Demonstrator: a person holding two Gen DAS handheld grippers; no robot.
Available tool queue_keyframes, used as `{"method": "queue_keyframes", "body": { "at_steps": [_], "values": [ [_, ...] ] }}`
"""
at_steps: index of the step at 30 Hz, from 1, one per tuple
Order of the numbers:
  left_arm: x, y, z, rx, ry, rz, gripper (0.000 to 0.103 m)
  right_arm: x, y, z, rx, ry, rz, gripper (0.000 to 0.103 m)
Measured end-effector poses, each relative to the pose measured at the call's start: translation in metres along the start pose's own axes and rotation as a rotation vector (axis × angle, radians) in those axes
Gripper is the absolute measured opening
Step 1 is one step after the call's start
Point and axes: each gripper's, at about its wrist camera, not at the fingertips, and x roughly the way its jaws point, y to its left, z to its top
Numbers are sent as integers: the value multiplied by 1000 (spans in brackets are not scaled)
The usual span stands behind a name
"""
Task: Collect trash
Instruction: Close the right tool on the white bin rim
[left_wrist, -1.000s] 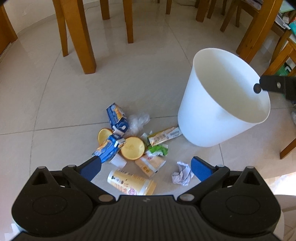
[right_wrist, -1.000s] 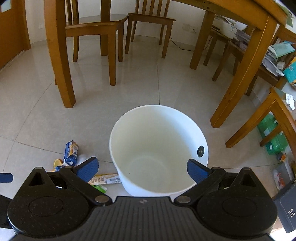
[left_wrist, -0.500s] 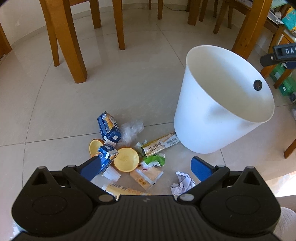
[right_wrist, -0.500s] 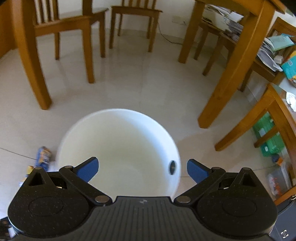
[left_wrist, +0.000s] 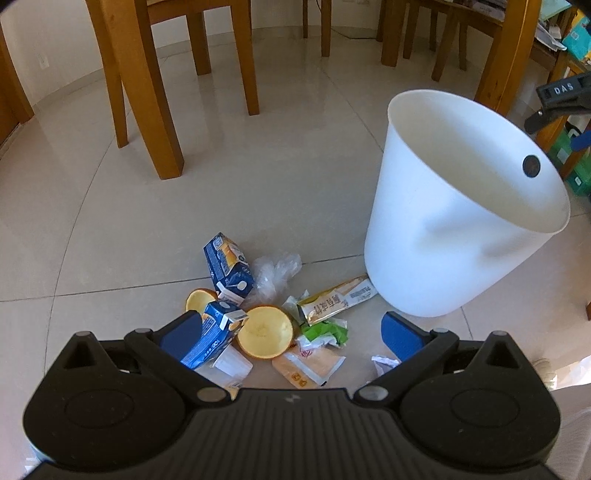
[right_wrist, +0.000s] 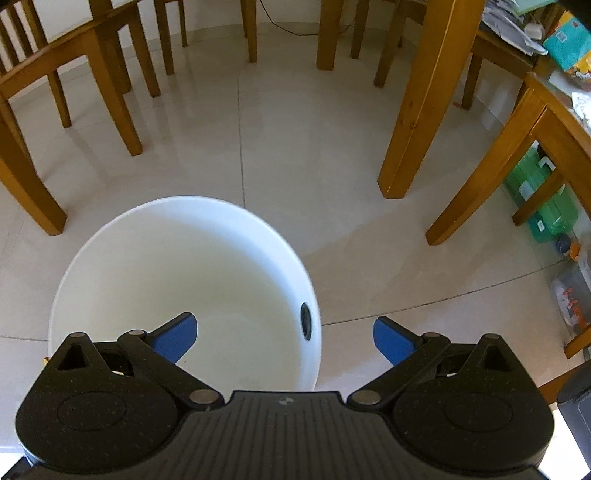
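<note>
Bin (left_wrist: 436, 254) upright, mouth upward, beside floor litter (left_wrist: 273, 314); both tools spread, empty.

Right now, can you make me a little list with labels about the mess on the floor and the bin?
bin: white bin, upright, nothing visible inside
trash spot: tiled floor, just left of the bin
trash seen: two blue cartons, orange peel halves, gold wrapper, green wrapper, clear plastic bag, crumpled paper
left gripper: open, above the pile
right gripper: open, over the bin's rim
</note>
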Motion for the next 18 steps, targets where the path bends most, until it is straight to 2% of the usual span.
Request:
{"method": "queue_keyframes", "body": {
  "at_steps": [4, 7, 11, 15, 18],
  "values": [
    [4, 2, -8, 11, -4, 11, 102, 15, -6, 8, 9, 17, 11, 99],
    [8, 3, -13, 14, 11, 11, 102, 27, -9, 13, 28, 44, 30, 91],
    [12, 6, -15, -8, 25, -1, 102, 41, -17, 12, 51, 92, 33, 74],
    [14, 5, -17, -3, 24, -4, 102, 45, -23, 10, 88, 98, 39, 56],
    [15, 5, -19, 2, 27, 1, 102, 47, -18, 9, 77, 94, 35, 49]
  ]
}}
